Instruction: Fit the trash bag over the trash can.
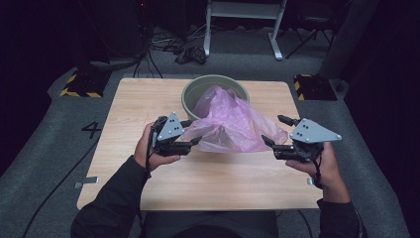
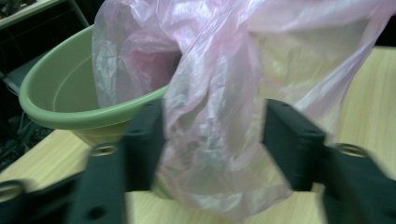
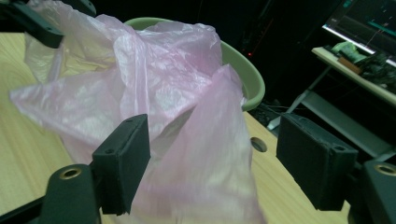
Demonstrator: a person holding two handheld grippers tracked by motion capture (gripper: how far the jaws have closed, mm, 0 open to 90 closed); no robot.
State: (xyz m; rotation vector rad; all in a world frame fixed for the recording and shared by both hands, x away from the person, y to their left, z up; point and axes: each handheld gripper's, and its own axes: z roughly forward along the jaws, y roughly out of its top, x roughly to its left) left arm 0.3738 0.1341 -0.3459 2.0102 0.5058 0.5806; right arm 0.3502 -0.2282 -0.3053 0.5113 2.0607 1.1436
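Observation:
A thin pink plastic bag (image 1: 228, 124) spills out of a pale green bin (image 1: 193, 87) toward me, over the wooden table (image 1: 148, 99). My left gripper (image 1: 194, 132) is at the bag's left edge. In the left gripper view its jaws (image 2: 215, 140) stand apart with loose bag film (image 2: 210, 93) hanging between them, and the bin (image 2: 60, 93) sits behind. My right gripper (image 1: 272, 129) is at the bag's right corner. Its jaws (image 3: 215, 154) are open, with bag film (image 3: 154, 84) against the left pad and a gap before the right one. The bin rim (image 3: 247, 74) shows beyond.
The bin stands at the table's far middle. The near half of the table (image 1: 208, 178) is bare wood. Behind the table are white desk legs (image 1: 275, 34), a tangle of cables (image 1: 190, 52) and yellow-black striped bases (image 1: 79, 87). A lit monitor (image 3: 369, 18) is off to the right.

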